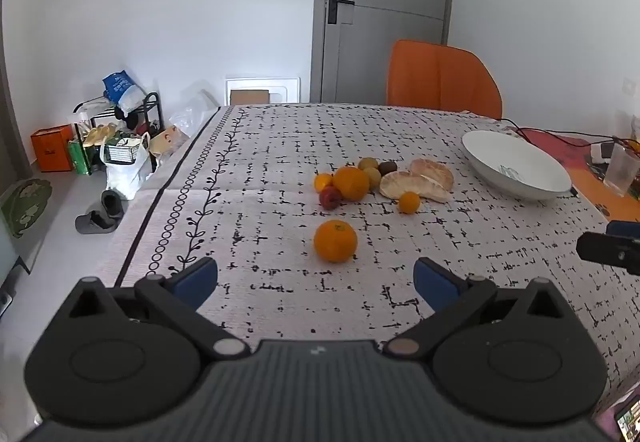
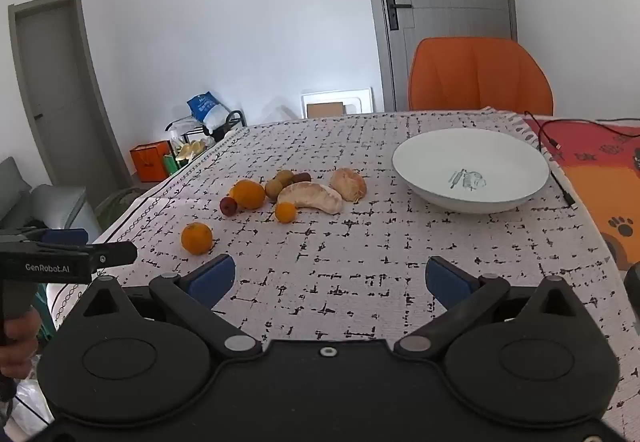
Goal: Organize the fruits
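I have both grippers hanging over the near edge of the table, tilted down toward the cloth. The left gripper (image 1: 316, 278) has its blue-padded jaws spread wide with nothing between them, and the right gripper (image 2: 328, 278) is just as wide and just as empty.

The patterned tablecloth (image 2: 360, 282) covers most of the table. Nearest my left gripper sits a lone orange (image 1: 335, 241), apart from the other fruit and straight ahead of the jaws. Farther back is the main cluster: a second orange (image 1: 351, 183) with a small red fruit (image 1: 330, 197) touching its near left side, and a small tangerine (image 1: 323, 181) on its far left. Behind them lie two yellow-green fruits (image 1: 371, 171) and a brown kiwi-like one (image 1: 387, 167). To the right of those are two peeled pomelo segments (image 1: 416, 183), with a kumquat-sized orange fruit (image 1: 409, 202) just in front of them.

The white bowl (image 2: 420, 177) stands to the right of the cluster, well apart from it, with only a printed drawing inside. A black cable (image 2: 560, 185) runs along its right side. An orange chair (image 2: 480, 77) stands at the far edge, before a grey door (image 2: 448, 1).
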Demonstrator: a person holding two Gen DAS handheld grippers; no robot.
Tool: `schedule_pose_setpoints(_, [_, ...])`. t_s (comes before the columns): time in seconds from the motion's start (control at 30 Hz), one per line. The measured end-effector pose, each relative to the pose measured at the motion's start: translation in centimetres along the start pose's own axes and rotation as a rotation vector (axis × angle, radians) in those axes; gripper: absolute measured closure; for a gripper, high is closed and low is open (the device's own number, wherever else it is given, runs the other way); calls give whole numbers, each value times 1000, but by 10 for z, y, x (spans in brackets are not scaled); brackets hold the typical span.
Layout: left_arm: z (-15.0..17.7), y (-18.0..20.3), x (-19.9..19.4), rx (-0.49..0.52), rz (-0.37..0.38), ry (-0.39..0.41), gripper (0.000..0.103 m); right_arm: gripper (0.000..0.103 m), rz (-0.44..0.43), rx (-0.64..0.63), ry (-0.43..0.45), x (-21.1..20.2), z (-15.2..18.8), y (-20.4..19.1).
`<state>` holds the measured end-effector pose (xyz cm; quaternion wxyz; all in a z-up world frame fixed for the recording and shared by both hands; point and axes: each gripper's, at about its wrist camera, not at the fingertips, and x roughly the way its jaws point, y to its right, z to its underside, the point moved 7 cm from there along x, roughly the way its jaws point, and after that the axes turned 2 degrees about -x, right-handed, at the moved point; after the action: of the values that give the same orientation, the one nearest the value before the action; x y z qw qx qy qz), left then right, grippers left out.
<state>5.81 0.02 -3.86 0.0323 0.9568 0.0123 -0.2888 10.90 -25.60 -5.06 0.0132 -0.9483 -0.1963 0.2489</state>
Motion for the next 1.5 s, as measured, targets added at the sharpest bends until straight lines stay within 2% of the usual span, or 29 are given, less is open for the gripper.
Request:
schedule_pose_setpoints(0.1, [-1,-1,-1,-4,-11,5,0,0,-12,15,12,-5,1,-2])
schedule_pose_setpoints(0.17, [3,5,-4,-6,-15,11,0,0,12,7,-24,0,0,-1])
schedule_pose_setpoints(0.27, [1,4,-3,2,-15,4,0,0,12,-1,-26,0,1,1])
schedule_pose_setpoints(0.63, [0,1,-4,8,3,6,0,0,14,-54,-17,-1,-1,-6])
schedule_pose_setpoints(1.5, [-1,0,-5,17,1,13,0,0,1,-75,-18,-3,0,-11])
